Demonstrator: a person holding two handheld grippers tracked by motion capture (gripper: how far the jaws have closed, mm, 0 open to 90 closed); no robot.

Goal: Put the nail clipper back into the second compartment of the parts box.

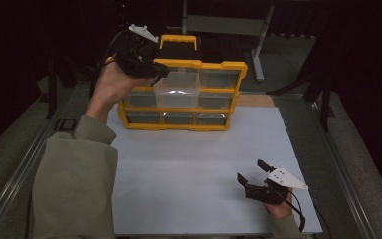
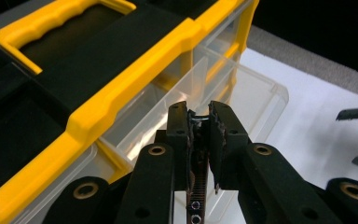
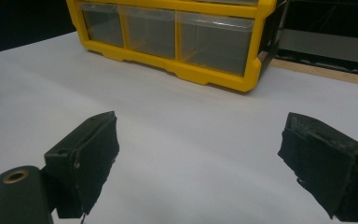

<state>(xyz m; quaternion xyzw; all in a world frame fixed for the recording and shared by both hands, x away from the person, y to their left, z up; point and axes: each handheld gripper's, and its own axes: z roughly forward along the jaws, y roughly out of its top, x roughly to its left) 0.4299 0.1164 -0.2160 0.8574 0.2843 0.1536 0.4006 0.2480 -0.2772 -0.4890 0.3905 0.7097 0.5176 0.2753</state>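
Observation:
A yellow and black drawer cabinet (image 1: 206, 65) stands at the back of the white table top (image 1: 189, 169). Its top middle clear drawer (image 1: 176, 92) is pulled out; in the left gripper view this drawer (image 2: 256, 93) lies just beyond the jaws. My left gripper (image 1: 160, 74) hovers over the drawer's left corner. Its jaws (image 2: 199, 112) are nearly together, pinching a small shiny metal part (image 2: 198, 118) at their tips. My right gripper (image 1: 250, 170) rests low at the front right of the table, open, with nothing between its fingers (image 3: 200, 140).
The cabinet's other clear drawers (image 3: 214, 39) are pushed in. A yellow carry handle (image 2: 51, 23) sits on the cabinet's black top. A metal stand (image 1: 258, 45) is behind the table, and dark rails run along both sides.

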